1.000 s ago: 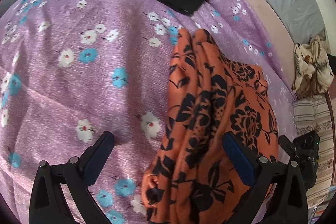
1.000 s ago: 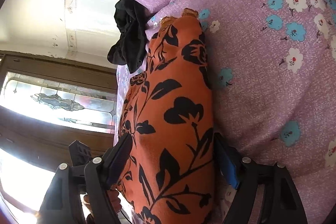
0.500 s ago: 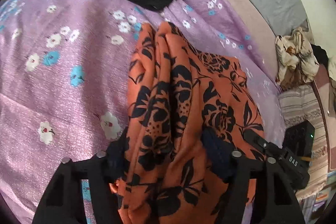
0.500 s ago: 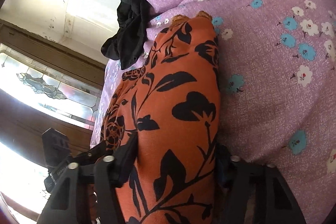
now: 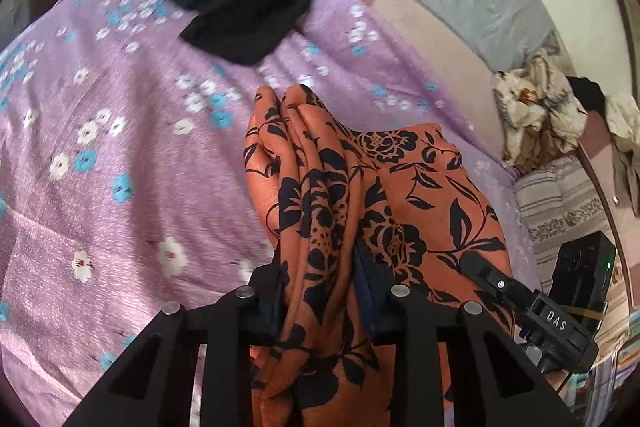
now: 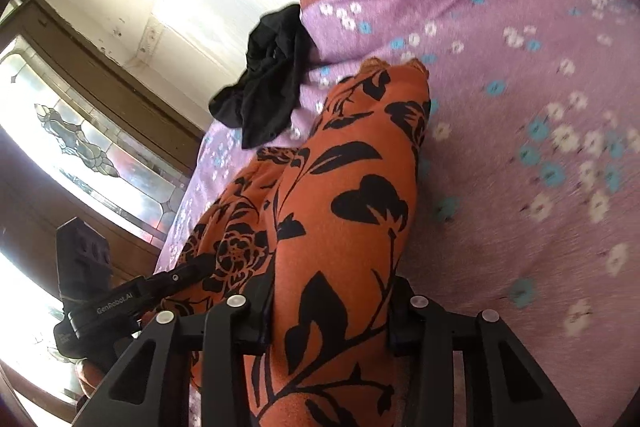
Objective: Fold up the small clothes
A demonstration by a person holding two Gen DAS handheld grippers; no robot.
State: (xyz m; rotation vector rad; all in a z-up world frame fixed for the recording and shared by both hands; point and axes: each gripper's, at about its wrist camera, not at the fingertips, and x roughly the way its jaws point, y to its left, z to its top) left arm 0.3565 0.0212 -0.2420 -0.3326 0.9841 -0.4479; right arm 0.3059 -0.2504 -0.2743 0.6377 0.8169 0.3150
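Both tools, left (image 5: 320, 291) and right (image 6: 330, 311), clench the orange floral garment (image 5: 360, 195); open purple bedsheet (image 5: 120, 155) flanks its edges.

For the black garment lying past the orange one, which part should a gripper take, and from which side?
Take the black garment by its near flat flap, the corner pointing towards the orange floral garment, coming in low across the purple bedspread. That edge lies thin and flat; the far part is bunched. Both the left gripper and right gripper are clamped on the orange cloth.
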